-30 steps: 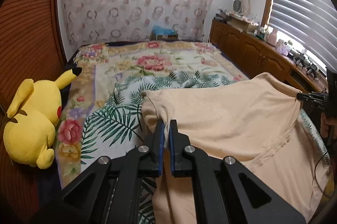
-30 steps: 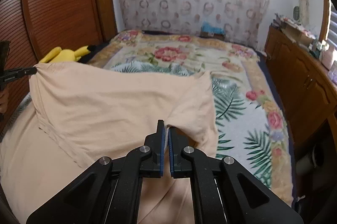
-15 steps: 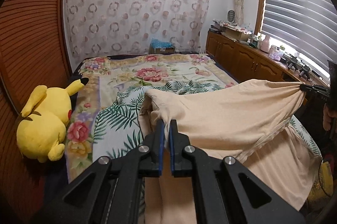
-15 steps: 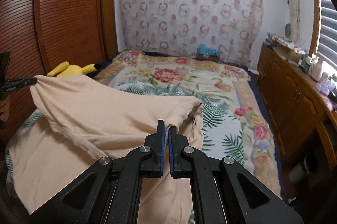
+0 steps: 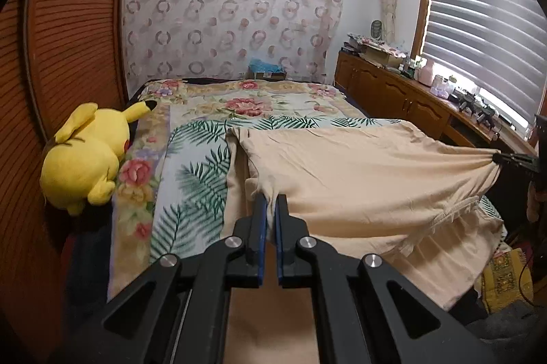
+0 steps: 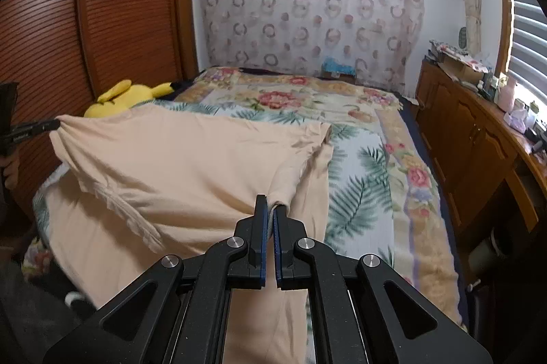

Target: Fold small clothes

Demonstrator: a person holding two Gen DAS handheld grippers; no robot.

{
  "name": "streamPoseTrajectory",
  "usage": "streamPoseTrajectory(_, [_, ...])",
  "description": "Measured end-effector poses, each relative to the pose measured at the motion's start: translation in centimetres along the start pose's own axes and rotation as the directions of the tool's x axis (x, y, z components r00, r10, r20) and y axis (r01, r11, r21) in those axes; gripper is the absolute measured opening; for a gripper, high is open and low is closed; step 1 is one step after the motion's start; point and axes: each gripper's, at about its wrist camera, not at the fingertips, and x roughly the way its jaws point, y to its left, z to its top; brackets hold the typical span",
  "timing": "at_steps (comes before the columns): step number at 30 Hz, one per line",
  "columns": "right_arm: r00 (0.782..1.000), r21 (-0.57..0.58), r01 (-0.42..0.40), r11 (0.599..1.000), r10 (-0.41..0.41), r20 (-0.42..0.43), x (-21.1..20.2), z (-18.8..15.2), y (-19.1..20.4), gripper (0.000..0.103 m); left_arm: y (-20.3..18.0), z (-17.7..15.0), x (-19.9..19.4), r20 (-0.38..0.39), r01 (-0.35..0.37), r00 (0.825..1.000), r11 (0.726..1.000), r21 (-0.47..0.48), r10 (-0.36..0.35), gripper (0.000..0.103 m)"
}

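A beige T-shirt (image 5: 359, 172) hangs stretched above the bed between my two grippers; it also shows in the right wrist view (image 6: 191, 165). My left gripper (image 5: 271, 203) is shut on one corner of the shirt. My right gripper (image 6: 270, 205) is shut on the other corner. Each gripper shows in the other's view: the right one (image 5: 512, 158) at the far right, the left one (image 6: 34, 128) at the far left. The shirt's far fold rests on the floral bedspread (image 5: 205, 165), and the lower layer drapes down over the bed's near edge.
A yellow plush toy (image 5: 89, 155) lies at the bed's left side by a wooden slatted wall (image 5: 68, 56). A wooden cabinet (image 6: 478, 152) with clutter runs along the right under a window. A blue item (image 5: 266, 68) sits at the bed's head.
Both grippers have lifted and pulled back toward the foot of the bed with the shirt. The shirt is tauter and its far fold has slid nearer.
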Motion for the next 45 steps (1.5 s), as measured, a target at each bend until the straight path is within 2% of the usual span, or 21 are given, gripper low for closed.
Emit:
streamPoseTrajectory(6, [1.000, -0.009, -0.014, 1.000, 0.014, -0.018, -2.5, -1.6, 0.8, 0.000, -0.1, -1.8, -2.2, 0.015, -0.012, 1.000, 1.000, -0.023, 0.012, 0.001])
streamPoseTrajectory(9, [0.999, -0.004, -0.018, 1.000, 0.018, -0.030, -3.0, -2.4, 1.0, 0.000, 0.0, -3.0, -1.8, -0.020, -0.025, 1.000, 0.999, -0.035, 0.024, 0.002])
streamPoseTrajectory(13, [0.994, 0.016, -0.040, 0.999, 0.041, -0.099, -1.7, -4.8, 1.2, 0.001, 0.6, -5.5, 0.6, -0.107, -0.052, 0.993, 0.998, -0.042, 0.047, 0.002])
streamPoseTrajectory(18, [0.984, 0.004, -0.018, 1.000, 0.019, -0.177, 0.5, -6.8, 1.6, 0.002, -0.1, -6.7, 1.2, -0.118, -0.060, 0.991, 0.998, -0.021, 0.057, 0.004])
streamPoseTrajectory(21, [0.984, -0.013, 0.011, 1.000, -0.013, -0.177, 0.6, -6.8, 1.7, 0.007, -0.4, -6.6, 0.7, -0.105, -0.072, 0.992, 0.997, -0.014, 0.071, 0.010])
streamPoseTrajectory(22, [0.985, -0.017, 0.012, 1.000, -0.014, -0.171, 0.6, -6.6, 1.6, 0.009, -0.3, -6.6, 0.6, -0.103, -0.072, 0.992, 0.997, -0.017, 0.070, 0.015])
streamPoseTrajectory(24, [0.986, -0.025, 0.027, 0.999, -0.031, -0.163, 0.5, -6.3, 1.5, 0.022, -0.1, -6.5, 0.3, -0.098, -0.072, 0.993, 0.997, -0.023, 0.069, 0.024])
streamPoseTrajectory(26, [0.987, -0.039, 0.032, 0.999, -0.038, -0.155, 0.3, -6.1, 1.6, 0.023, 0.3, -6.4, 0.2, -0.100, -0.060, 0.993, 0.998, -0.030, 0.057, 0.028])
streamPoseTrajectory(28, [0.988, -0.047, 0.039, 0.998, -0.045, -0.145, 0.1, -5.8, 1.7, 0.024, 0.3, -6.4, 0.3, -0.104, -0.060, 0.993, 0.998, -0.029, 0.056, 0.037])
streamPoseTrajectory(31, [0.990, -0.050, 0.040, 0.998, -0.046, -0.130, -0.3, -5.2, 1.5, 0.028, 0.3, -6.4, 0.5, -0.114, -0.062, 0.992, 0.998, -0.026, 0.059, 0.042])
streamPoseTrajectory(32, [0.991, -0.049, 0.039, 0.998, -0.045, -0.127, -0.4, -5.1, 1.4, 0.031, 0.3, -6.5, 0.6, -0.117, -0.061, 0.991, 0.998, -0.028, 0.058, 0.043])
streamPoseTrajectory(35, [0.993, -0.039, 0.037, 0.999, -0.041, -0.114, -0.7, -4.7, 1.1, 0.051, 0.5, -6.8, 1.3, -0.136, -0.062, 0.989, 0.997, -0.034, 0.057, 0.051])
streamPoseTrajectory(40, [0.992, -0.029, 0.047, 0.998, -0.050, -0.114, 0.8, -4.6, 1.5, 0.052, 0.5, -7.7, 2.6, -0.171, -0.076, 0.983, 0.996, -0.035, 0.069, 0.055])
streamPoseTrajectory(45, [0.992, -0.020, 0.017, 1.000, -0.019, -0.122, 3.5, -4.6, 2.9, 0.052, 0.6, -8.3, 3.1, -0.195, -0.092, 0.977, 0.995, -0.031, 0.084, 0.056])
